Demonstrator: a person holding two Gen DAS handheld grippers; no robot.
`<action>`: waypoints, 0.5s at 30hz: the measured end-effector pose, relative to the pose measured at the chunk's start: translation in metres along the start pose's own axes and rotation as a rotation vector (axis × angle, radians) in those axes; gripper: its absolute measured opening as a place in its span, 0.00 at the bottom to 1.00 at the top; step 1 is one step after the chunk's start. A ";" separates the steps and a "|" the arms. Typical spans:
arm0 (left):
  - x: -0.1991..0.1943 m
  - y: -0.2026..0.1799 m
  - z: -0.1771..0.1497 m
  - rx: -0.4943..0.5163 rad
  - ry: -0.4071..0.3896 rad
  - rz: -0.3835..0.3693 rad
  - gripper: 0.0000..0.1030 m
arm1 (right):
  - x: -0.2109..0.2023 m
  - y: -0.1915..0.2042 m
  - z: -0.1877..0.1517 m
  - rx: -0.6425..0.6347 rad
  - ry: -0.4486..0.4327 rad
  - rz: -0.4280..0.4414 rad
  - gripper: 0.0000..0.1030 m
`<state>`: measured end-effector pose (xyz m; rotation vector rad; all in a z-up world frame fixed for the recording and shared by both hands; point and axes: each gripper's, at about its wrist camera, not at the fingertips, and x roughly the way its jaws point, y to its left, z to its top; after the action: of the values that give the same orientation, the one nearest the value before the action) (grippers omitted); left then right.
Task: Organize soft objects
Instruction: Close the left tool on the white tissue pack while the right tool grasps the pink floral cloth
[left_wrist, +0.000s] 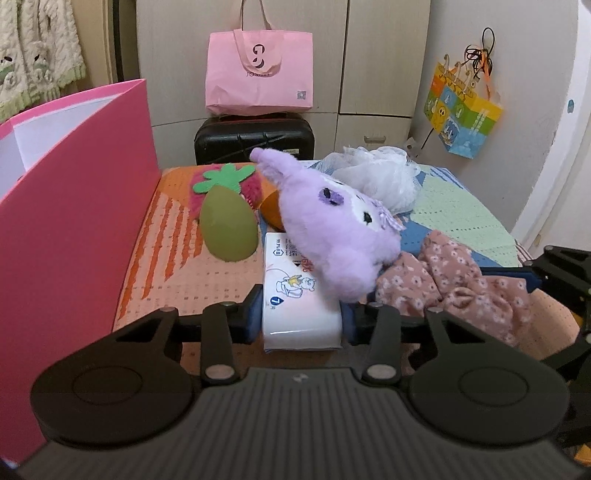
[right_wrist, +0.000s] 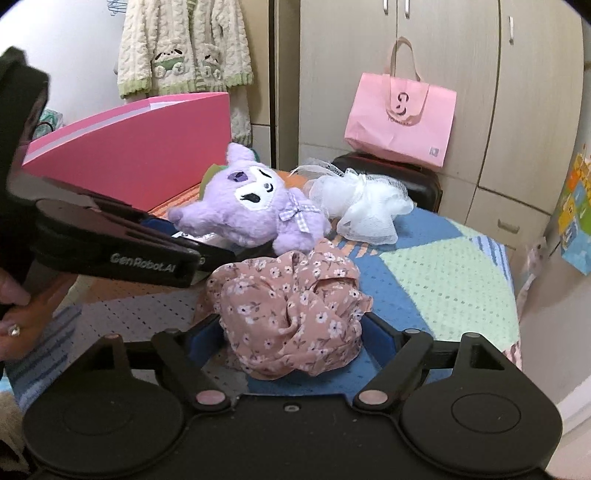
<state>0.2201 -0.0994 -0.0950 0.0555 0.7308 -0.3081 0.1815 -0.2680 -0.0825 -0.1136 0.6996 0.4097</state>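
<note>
A white tissue pack (left_wrist: 295, 302) lies on the knitted blanket (left_wrist: 177, 280), and my left gripper (left_wrist: 303, 315) is shut on its near end, pads against both sides. A purple plush toy (left_wrist: 332, 229) rests on the pack's far end. Beside it on the right is a crumpled pink floral cloth (right_wrist: 291, 310). My right gripper (right_wrist: 291, 334) stands open around it, with the cloth lying loose between the wide fingers. A white mesh pouf (right_wrist: 362, 206) sits behind the plush.
An open pink box (left_wrist: 74, 184) stands along the left. A green egg-shaped cushion (left_wrist: 229, 229), a red strawberry-like piece (left_wrist: 225, 181) and an orange item (left_wrist: 271, 210) lie beyond the pack. Further back, a pink tote bag (left_wrist: 258, 70) sits on a black case (left_wrist: 255, 140). A hand (right_wrist: 14, 314) holds the left gripper.
</note>
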 end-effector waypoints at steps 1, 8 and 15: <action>-0.002 0.000 -0.002 0.001 0.001 0.003 0.39 | -0.001 0.001 0.000 0.006 -0.001 0.002 0.82; -0.017 0.003 -0.005 -0.008 0.021 0.030 0.39 | -0.008 0.012 -0.004 0.017 -0.021 0.013 0.25; -0.034 0.008 -0.005 -0.018 0.093 0.062 0.39 | -0.018 0.010 -0.010 0.083 -0.033 -0.012 0.19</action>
<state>0.1954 -0.0825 -0.0760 0.0759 0.8220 -0.2409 0.1592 -0.2672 -0.0783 -0.0324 0.6821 0.3695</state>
